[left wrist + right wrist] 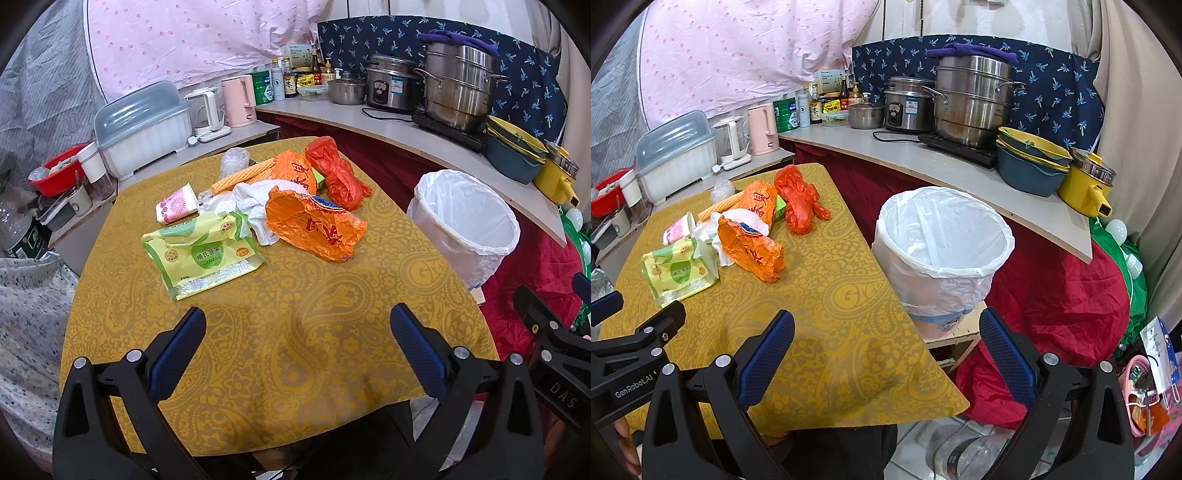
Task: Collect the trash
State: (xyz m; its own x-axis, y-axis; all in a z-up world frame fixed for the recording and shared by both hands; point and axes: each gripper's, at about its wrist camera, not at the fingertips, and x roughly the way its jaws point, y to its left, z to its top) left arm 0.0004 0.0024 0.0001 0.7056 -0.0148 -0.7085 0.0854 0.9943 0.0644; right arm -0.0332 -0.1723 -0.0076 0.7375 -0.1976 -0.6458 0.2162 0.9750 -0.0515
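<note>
Nothing collected yet: both my left hand-held gripper (297,339) and right hand-held gripper (886,343) hang spread wide and empty over the tabletop (295,314), trash piled mid-table, lined bin (942,243) beside it; next I reach for the orange bag (314,225)

bare tablecloth (280,332) before the trash pile (258,206), bin (942,240) mouth unobstructed just beside table edge
</note>
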